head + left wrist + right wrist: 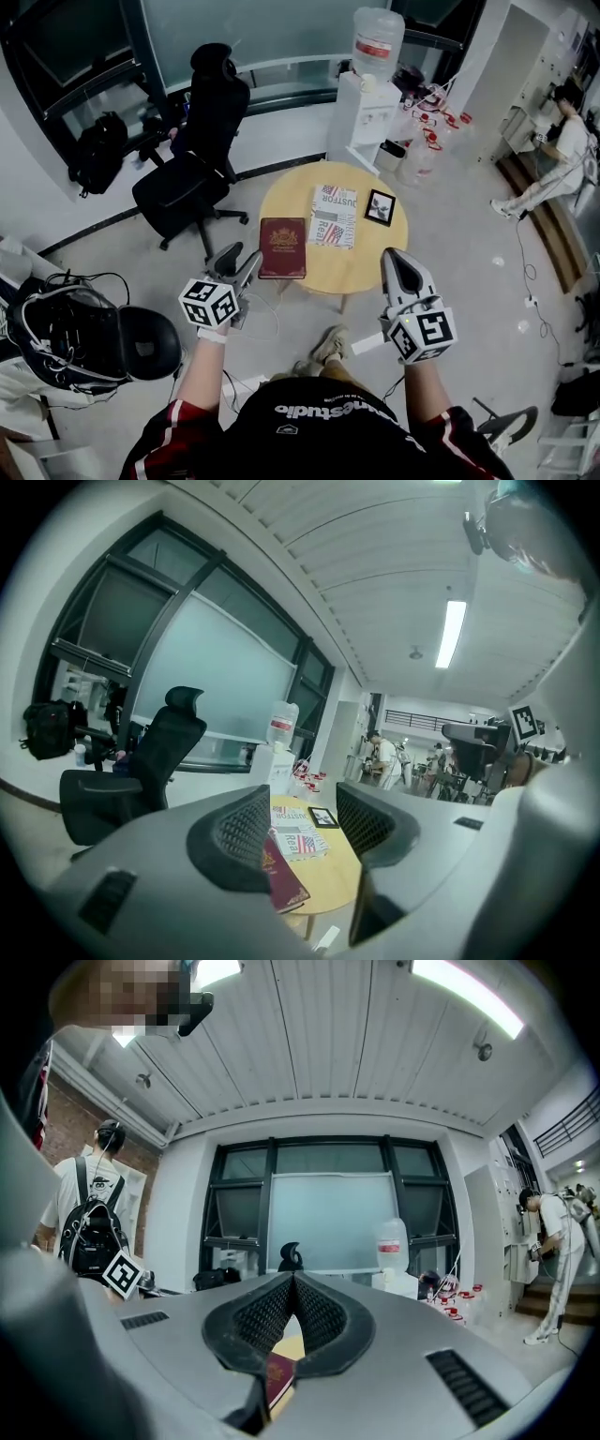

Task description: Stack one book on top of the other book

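Left gripper (239, 262) is spread and empty, right gripper (399, 258) is pinched closed on nothing. I'd grab the red book (282, 247) squarely by its lower edge, then lay it flat on the striped book (334, 216) just right of it.

The table's (367, 255) near right is bare, a red book (282, 247) fills its near left, a chair (200, 145) stands left, a dispenser (371, 103) behind.
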`<action>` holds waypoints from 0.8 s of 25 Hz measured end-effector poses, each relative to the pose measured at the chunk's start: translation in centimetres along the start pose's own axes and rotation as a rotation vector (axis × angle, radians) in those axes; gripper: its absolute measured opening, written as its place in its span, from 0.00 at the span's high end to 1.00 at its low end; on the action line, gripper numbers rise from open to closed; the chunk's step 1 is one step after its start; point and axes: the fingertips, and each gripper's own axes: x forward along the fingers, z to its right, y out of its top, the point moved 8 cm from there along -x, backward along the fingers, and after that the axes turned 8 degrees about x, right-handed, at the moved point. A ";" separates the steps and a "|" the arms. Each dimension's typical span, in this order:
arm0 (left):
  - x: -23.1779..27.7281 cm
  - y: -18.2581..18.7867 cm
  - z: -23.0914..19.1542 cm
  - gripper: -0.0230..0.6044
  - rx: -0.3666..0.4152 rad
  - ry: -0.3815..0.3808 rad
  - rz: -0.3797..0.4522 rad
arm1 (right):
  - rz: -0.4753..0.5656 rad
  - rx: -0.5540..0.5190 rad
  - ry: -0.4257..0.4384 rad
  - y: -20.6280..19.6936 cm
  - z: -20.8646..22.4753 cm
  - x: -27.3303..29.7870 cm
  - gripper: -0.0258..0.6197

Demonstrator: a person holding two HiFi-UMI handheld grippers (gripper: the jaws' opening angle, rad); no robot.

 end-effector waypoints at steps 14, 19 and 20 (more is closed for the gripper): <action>2.5 -10.2 -3.7 0.55 -0.175 0.029 -0.171 | -0.068 -0.008 0.029 -2.6 0.4 2.0 0.92; 4.0 -13.0 -5.2 0.55 -0.221 0.047 -0.211 | -0.082 -0.008 0.032 -3.1 0.8 2.5 0.92; 4.3 -13.6 -5.5 0.55 -0.230 0.049 -0.220 | -0.085 -0.008 0.031 -3.1 0.9 2.7 0.92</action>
